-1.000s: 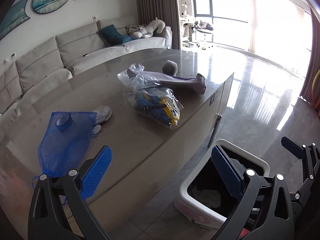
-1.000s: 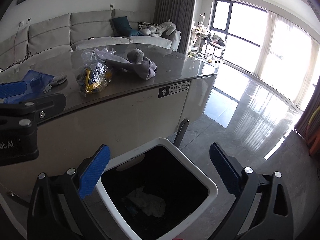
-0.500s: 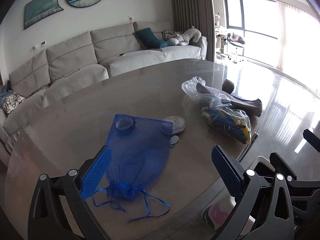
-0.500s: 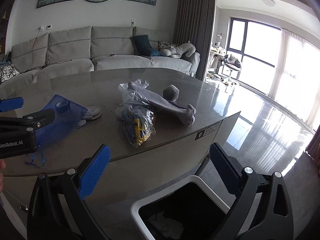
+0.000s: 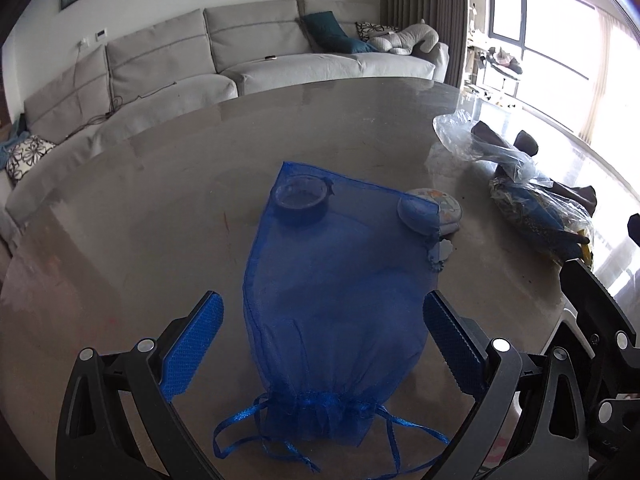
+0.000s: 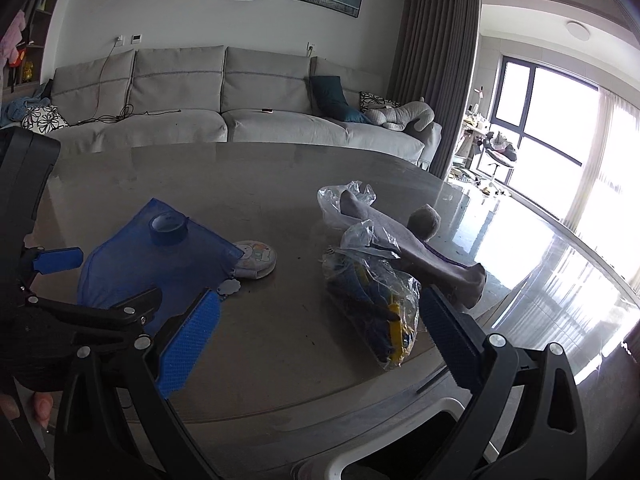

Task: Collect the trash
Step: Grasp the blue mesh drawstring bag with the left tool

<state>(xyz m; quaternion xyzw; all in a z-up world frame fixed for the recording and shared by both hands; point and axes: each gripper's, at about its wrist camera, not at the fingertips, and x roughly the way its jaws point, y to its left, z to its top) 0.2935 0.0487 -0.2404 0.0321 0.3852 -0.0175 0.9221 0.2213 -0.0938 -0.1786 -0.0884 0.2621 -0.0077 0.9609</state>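
Left claw (image 5: 320,340), jaws wide and empty, hovers over a blue mesh drawstring bag (image 5: 332,312) near the desk (image 5: 180,168) edge; right claw (image 6: 316,340), likewise agape, faces a plastic bag (image 6: 372,300).

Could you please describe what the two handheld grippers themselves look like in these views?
Both the left gripper and the right gripper share one build: matte black angular frames with triangular cut-outs and silver rivets at the joints. Each finger carries a bright blue, finely textured pad. No cables or sleeves show.
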